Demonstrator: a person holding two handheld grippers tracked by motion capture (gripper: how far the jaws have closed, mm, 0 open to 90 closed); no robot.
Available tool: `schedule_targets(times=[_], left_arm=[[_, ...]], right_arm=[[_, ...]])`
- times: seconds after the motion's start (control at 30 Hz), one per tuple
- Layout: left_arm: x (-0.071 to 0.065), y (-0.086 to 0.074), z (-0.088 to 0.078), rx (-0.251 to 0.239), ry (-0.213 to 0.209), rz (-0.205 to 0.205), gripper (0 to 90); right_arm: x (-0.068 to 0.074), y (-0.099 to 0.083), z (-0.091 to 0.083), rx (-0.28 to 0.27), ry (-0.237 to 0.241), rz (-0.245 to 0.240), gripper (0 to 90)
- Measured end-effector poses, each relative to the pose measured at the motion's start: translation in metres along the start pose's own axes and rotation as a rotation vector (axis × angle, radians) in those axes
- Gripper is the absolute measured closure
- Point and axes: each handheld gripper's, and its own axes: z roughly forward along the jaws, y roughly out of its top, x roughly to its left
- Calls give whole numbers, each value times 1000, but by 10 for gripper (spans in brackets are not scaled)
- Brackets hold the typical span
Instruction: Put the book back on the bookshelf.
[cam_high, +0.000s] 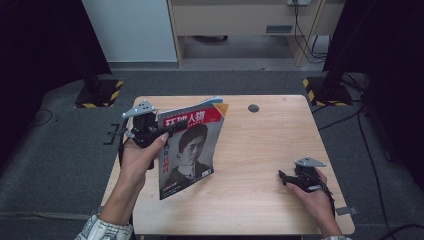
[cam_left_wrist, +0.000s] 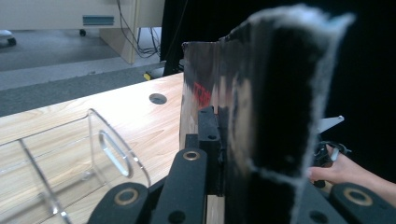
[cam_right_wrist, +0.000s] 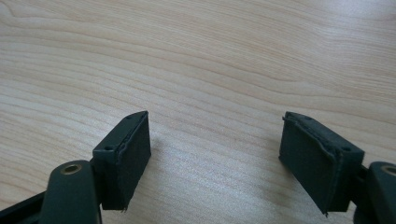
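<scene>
A magazine with a red title band and a portrait on its cover is held upright above the left half of the wooden table. My left gripper is shut on its left edge. In the left gripper view the glossy cover stands pinched edge-on in my left gripper, with one pad pressed on it. My right gripper rests low near the table's right front, pointing left. It is open over bare wood, with nothing between its pads.
A clear acrylic stand sits on the table just left of the magazine in the left gripper view. A small round hole marks the table's far side. Dark curtains, stand bases with striped tape and cables surround the table.
</scene>
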Motion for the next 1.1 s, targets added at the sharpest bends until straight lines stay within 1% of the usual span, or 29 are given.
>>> schedule_targets(times=[0.67, 1.0, 1.1], left_arm=[[17, -7, -38, -19, 60, -17, 864], [26, -10, -50, -28, 79, -28, 864], [27, -11, -54, -34, 90, -32, 864]], right_arm=[[0, 0, 0, 1, 3, -9, 248], [0, 0, 0, 0, 3, -6, 248], [0, 0, 0, 0, 3, -6, 248]])
